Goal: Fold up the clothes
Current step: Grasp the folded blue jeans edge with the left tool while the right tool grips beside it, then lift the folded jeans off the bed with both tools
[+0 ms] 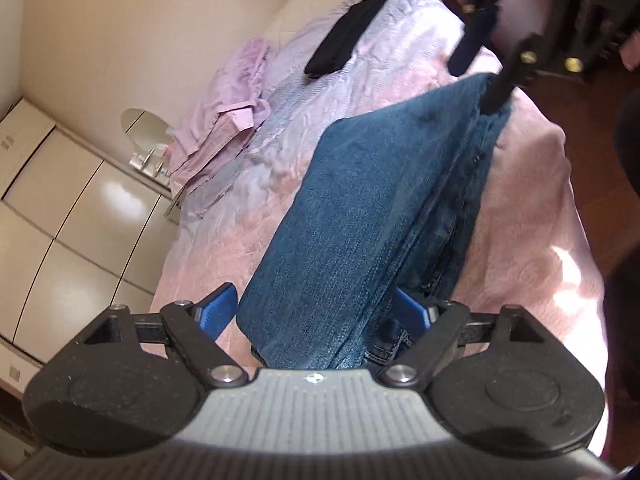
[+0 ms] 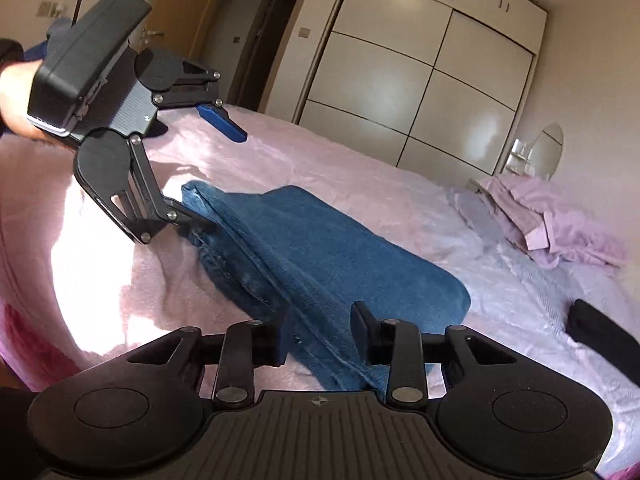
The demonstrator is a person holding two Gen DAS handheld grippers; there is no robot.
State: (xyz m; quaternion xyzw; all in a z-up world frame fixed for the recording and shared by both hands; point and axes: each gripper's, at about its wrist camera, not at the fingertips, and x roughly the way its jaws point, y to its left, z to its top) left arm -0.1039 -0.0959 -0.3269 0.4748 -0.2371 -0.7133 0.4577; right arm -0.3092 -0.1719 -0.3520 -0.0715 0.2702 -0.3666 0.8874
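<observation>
Folded blue jeans lie flat on the pink bed cover. My left gripper is open at one end of them. In the right wrist view its upper blue finger hangs in the air above the cloth, and its lower one sits at the jeans' edge. My right gripper stands at the other end, jaws narrow, with that end of the jeans lying flat between its fingers. The cloth there is not bunched or lifted.
A crumpled lilac shirt and a black garment lie further along the bed. A white wardrobe stands beyond the bed. Wooden floor borders the bed's near side. A person's hand holds the left gripper.
</observation>
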